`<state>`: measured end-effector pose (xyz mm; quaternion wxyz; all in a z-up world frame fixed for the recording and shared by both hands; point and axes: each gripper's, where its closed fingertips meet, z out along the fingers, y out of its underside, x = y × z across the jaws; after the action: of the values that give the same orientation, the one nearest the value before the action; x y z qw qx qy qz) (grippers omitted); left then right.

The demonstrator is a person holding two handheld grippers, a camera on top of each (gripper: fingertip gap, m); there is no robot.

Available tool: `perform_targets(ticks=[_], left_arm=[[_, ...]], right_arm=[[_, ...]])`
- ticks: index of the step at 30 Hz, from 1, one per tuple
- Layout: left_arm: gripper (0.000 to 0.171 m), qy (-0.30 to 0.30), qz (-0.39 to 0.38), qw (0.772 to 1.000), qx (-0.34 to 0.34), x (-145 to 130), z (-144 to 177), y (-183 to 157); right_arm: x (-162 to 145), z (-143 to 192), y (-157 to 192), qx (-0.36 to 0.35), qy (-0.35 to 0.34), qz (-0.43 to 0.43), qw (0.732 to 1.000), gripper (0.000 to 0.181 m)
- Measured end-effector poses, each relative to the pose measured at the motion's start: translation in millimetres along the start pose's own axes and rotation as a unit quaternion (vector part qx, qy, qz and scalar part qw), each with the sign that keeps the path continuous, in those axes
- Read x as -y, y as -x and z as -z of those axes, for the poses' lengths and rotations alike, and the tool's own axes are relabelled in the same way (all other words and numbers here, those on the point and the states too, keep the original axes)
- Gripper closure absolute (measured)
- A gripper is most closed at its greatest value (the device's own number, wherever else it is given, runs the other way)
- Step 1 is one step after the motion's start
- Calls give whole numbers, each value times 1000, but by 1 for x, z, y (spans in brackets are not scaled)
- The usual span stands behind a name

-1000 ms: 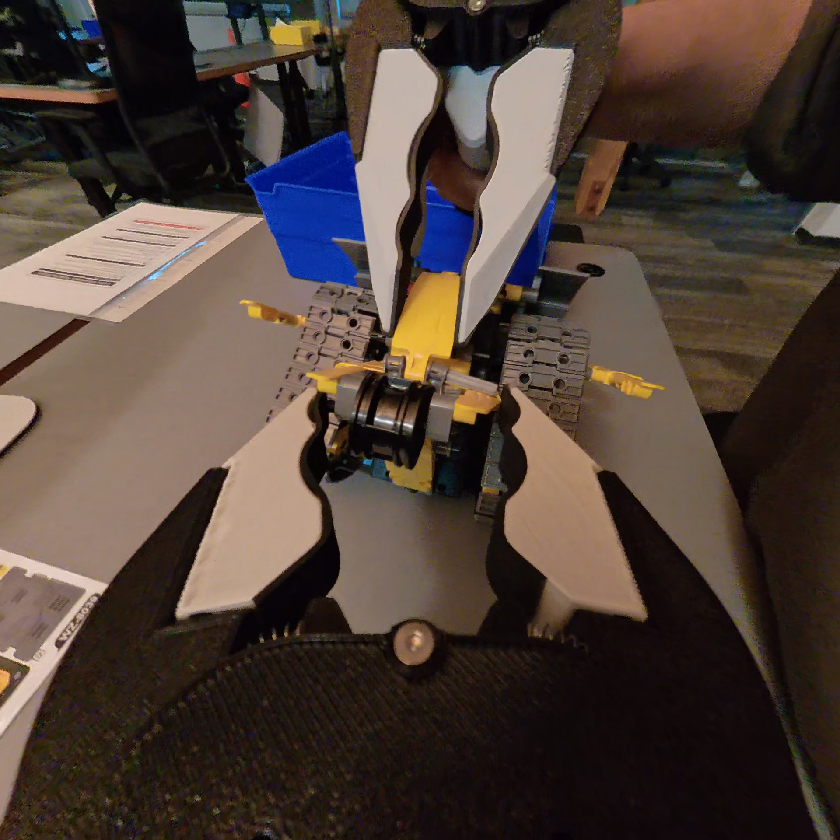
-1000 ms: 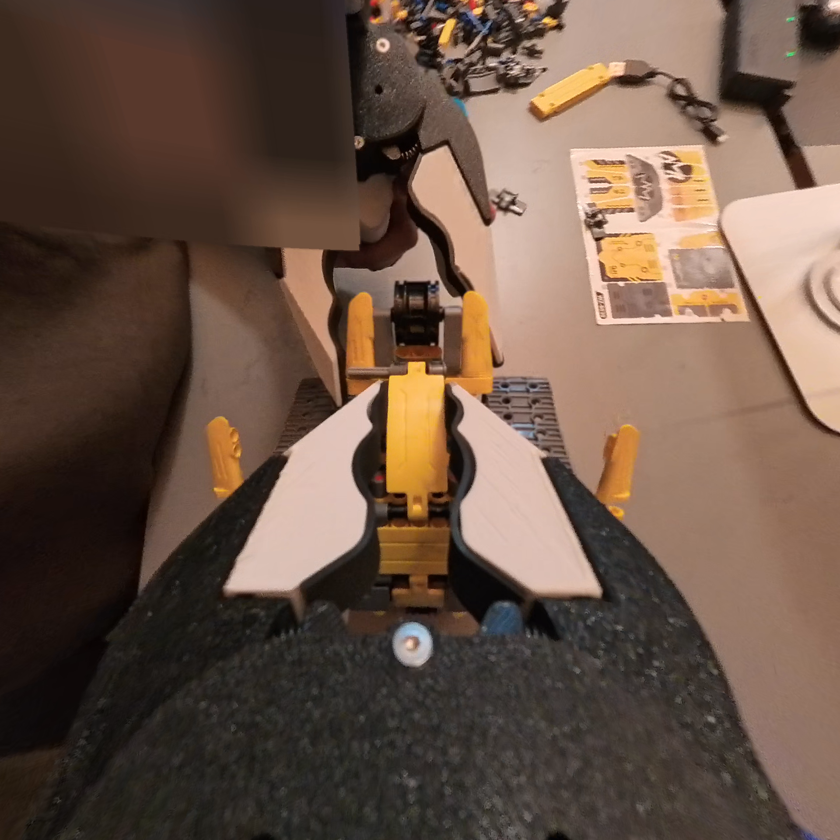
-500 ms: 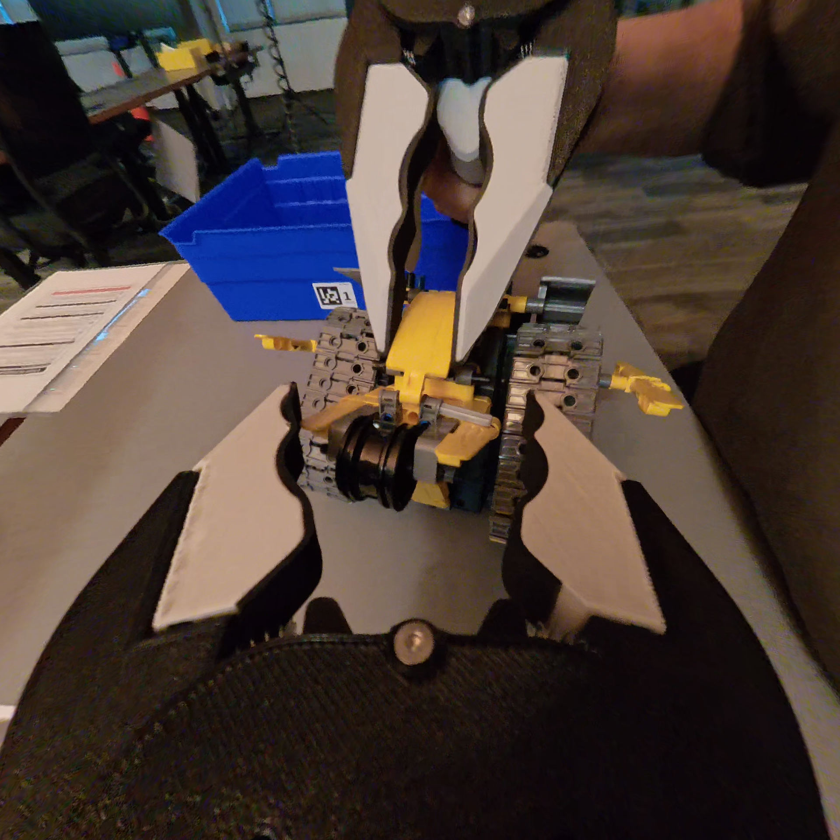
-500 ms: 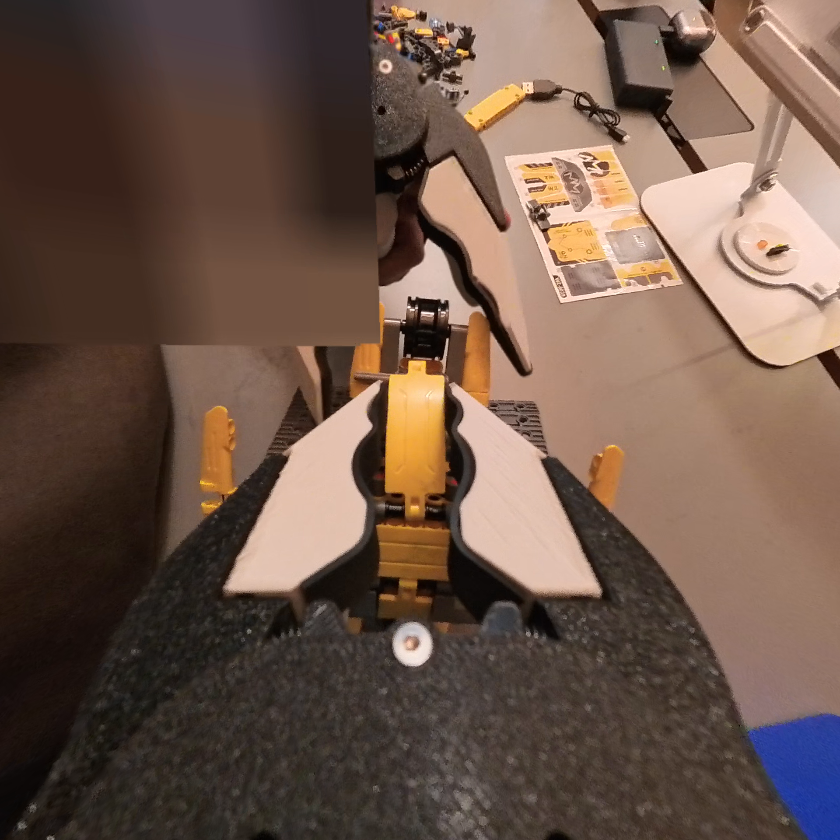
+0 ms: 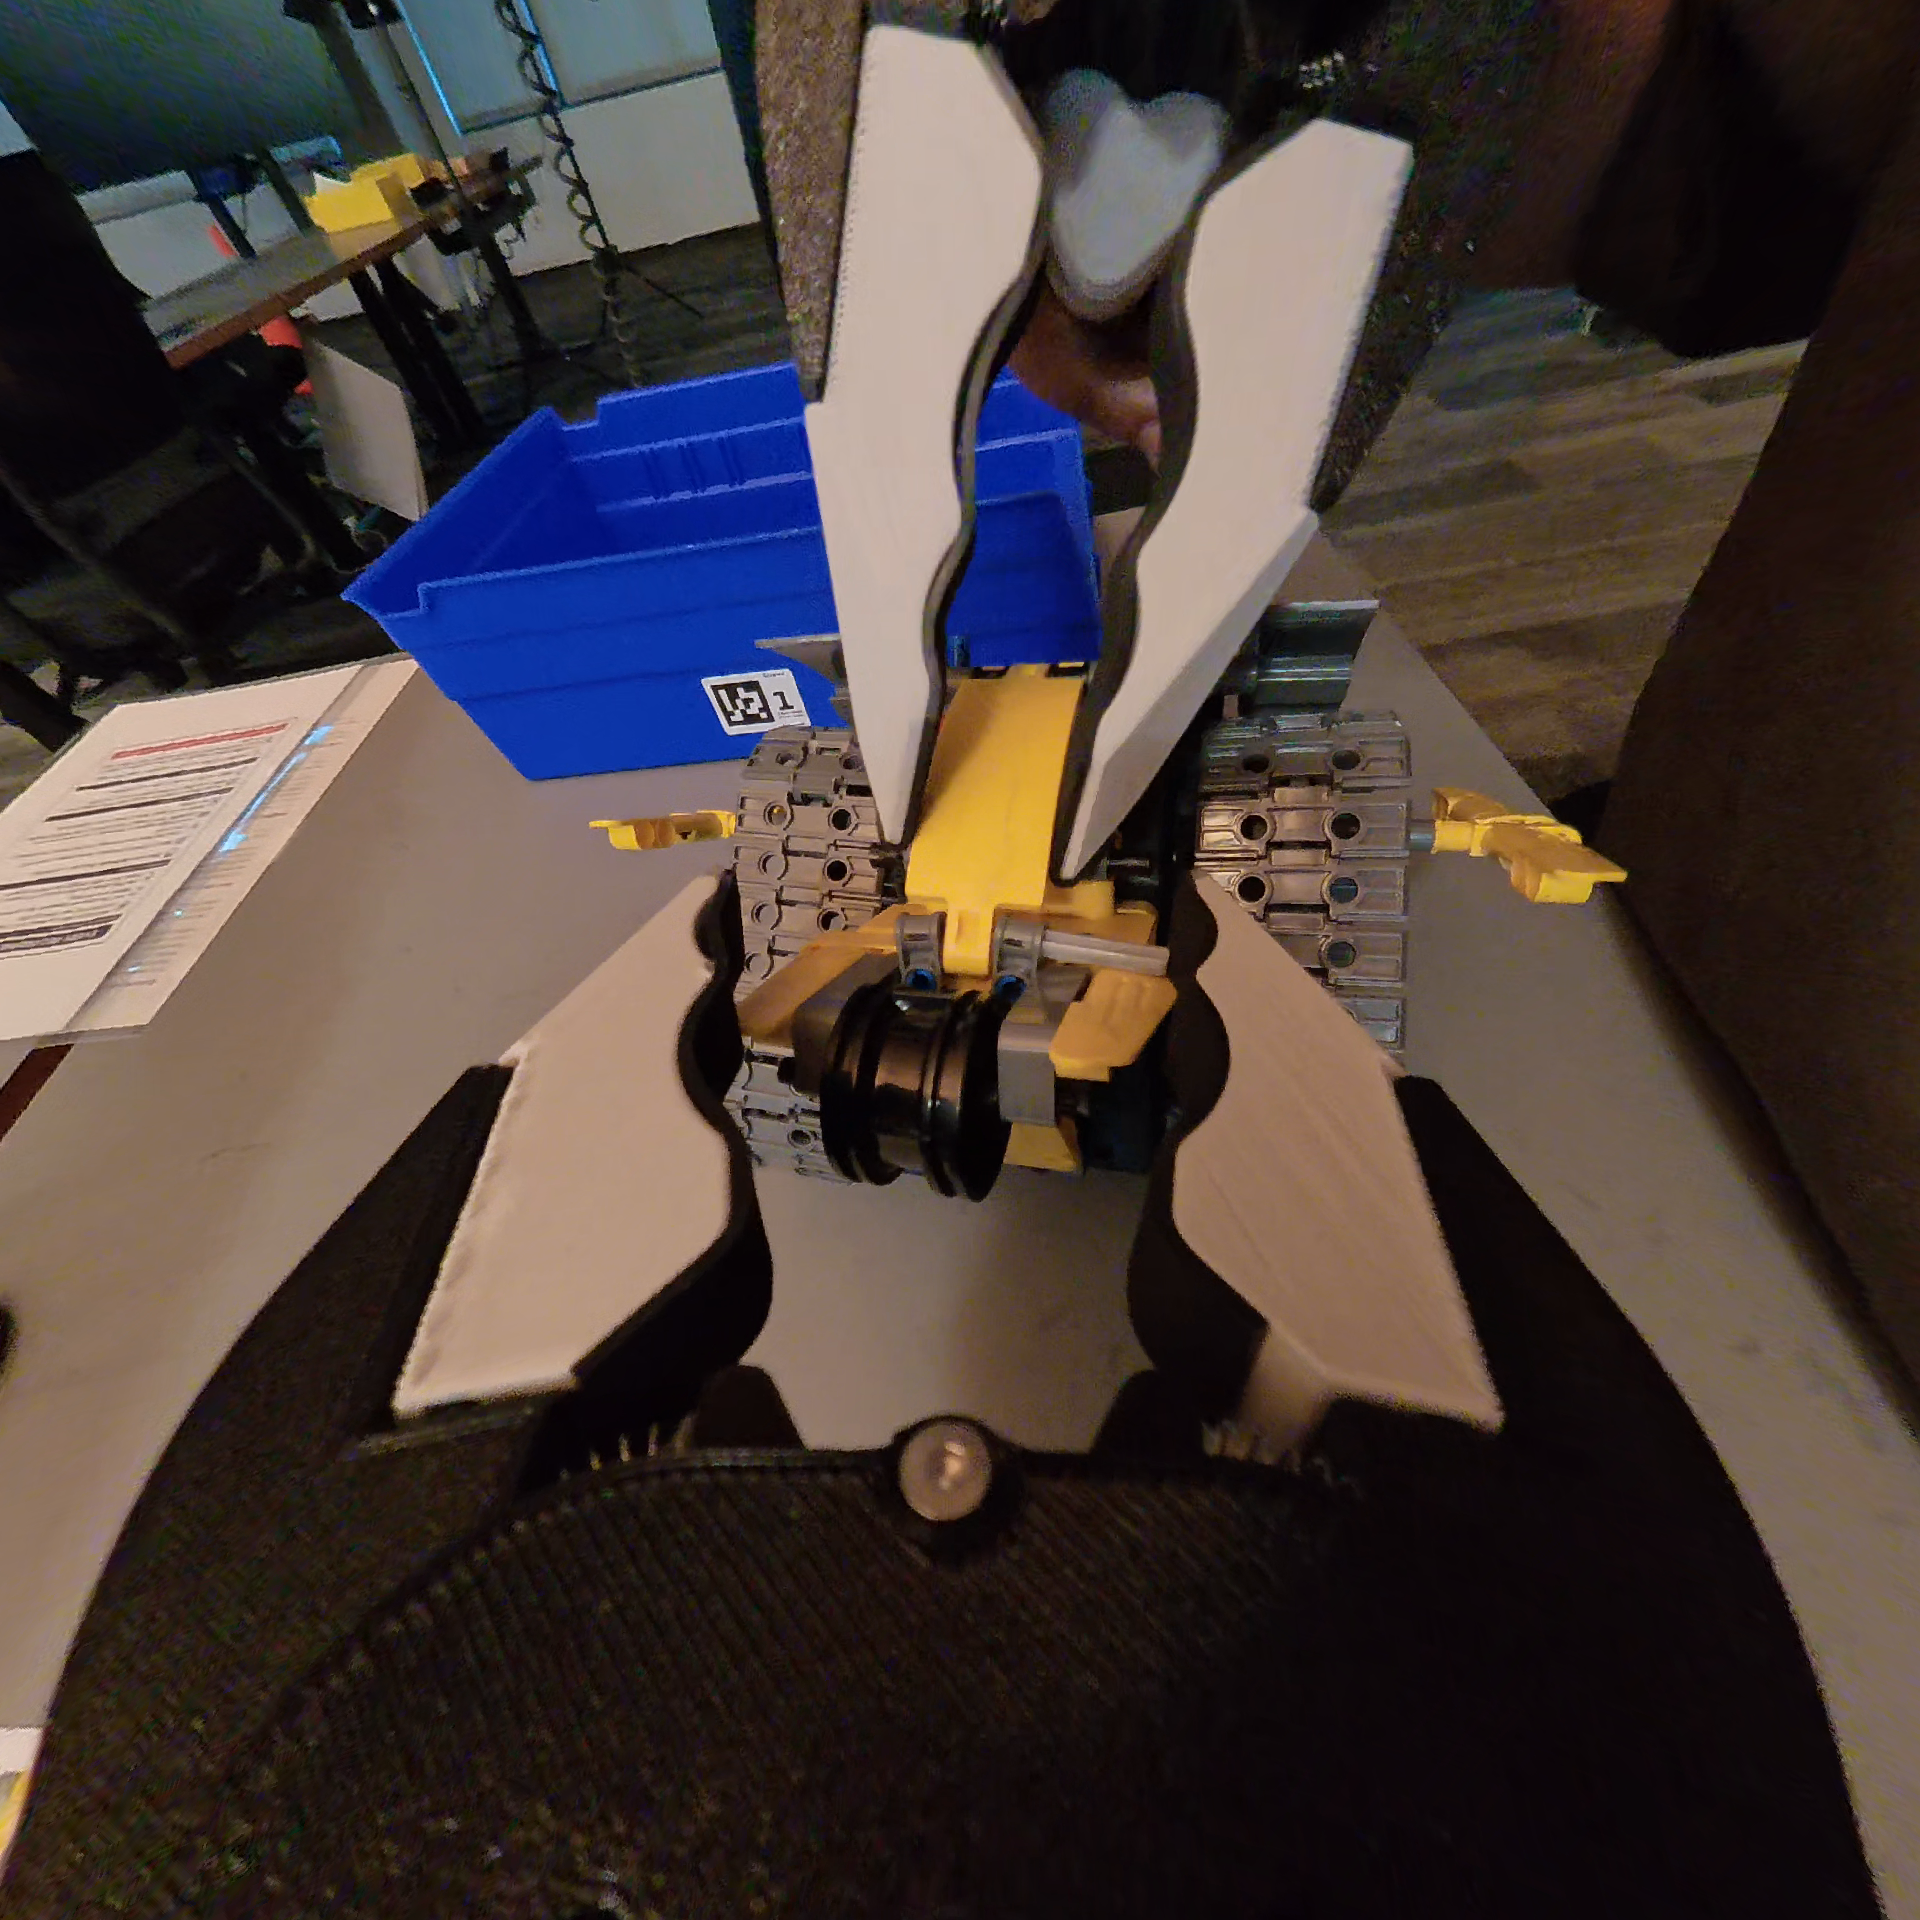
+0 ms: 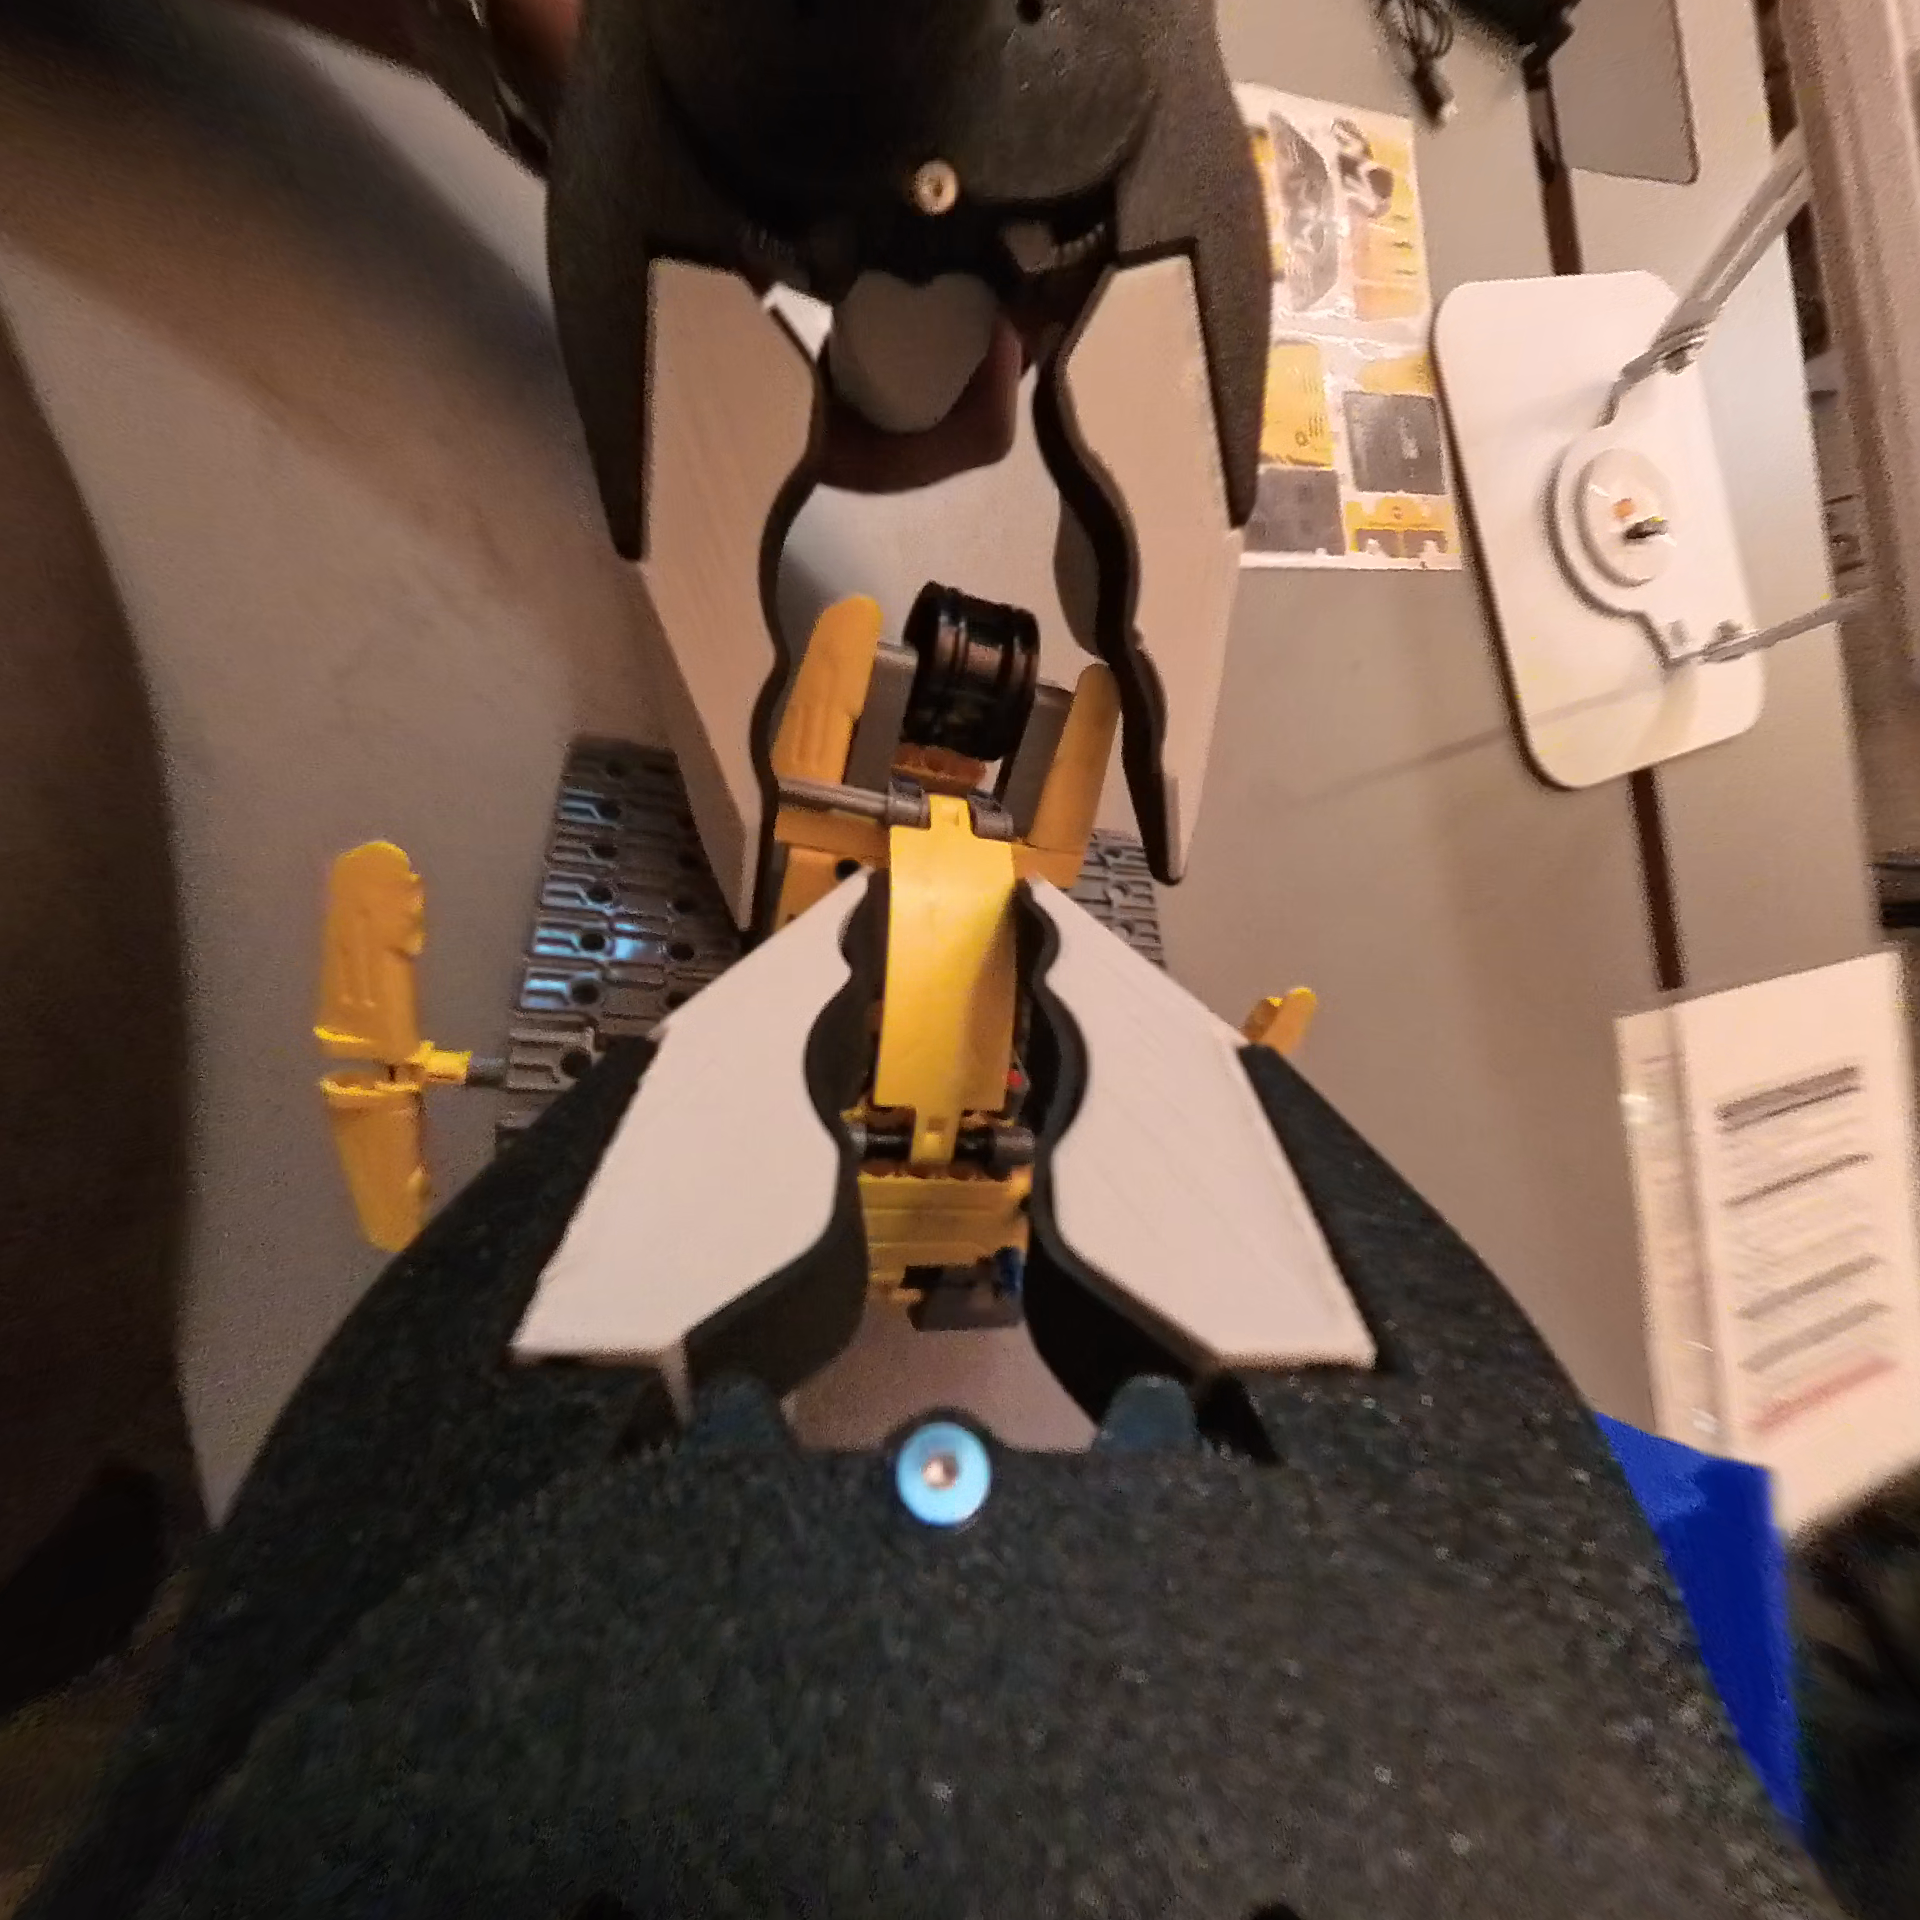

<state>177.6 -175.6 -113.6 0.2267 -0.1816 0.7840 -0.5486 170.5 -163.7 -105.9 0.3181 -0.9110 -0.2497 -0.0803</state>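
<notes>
A yellow and grey toy tracked vehicle (image 5: 1299,831) built from bricks stands on the grey table (image 5: 364,1039). A black wheel (image 5: 914,1081) sits on its front arm. My right gripper (image 5: 982,857) comes down from above, shut on the yellow curved panel (image 5: 997,790) on top of the vehicle. In the right wrist view the panel (image 6: 940,966) sits between my right gripper's (image 6: 948,883) fingers. My left gripper (image 5: 956,914) is open, its fingers on either side of the front arm with the wheel. In the right wrist view it (image 6: 966,831) reaches in from the far side.
A blue bin (image 5: 644,582) stands just behind the vehicle. A printed sheet (image 5: 156,831) lies to its left. A yellow sticker sheet (image 6: 1351,343) and a white stand base (image 6: 1590,499) lie farther along the table. A person's dark sleeve (image 5: 1766,831) is close on the right. Left and right tips are no more than a few centimetres apart.
My left gripper has moved forward, so its open fingers now flank the front arm and wheel. My right gripper has tilted to look more steeply down, still shut on the yellow panel.
</notes>
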Motion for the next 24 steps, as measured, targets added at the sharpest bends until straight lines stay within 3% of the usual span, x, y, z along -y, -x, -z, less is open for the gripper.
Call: perform_targets(ticks=[4,13,14,15,24], left_arm=[[92,-4,6,1000,3,-1,1,0],[94,-22,20,999,13,0,0,-1],[97,-28,19,999,16,1,1,-1],[115,-32,8,999,11,2,2,-5],[109,-20,19,1000,15,0,-4,-10]], right_arm=[[0,-1,0,-22,27,34,999,158],[-1,0,0,13,-10,-60,998,159],[-3,0,0,3,-5,-58,998,159],[-4,0,-2,-12,1,-52,999,159],[-8,3,3,-3,-10,-68,998,159]])
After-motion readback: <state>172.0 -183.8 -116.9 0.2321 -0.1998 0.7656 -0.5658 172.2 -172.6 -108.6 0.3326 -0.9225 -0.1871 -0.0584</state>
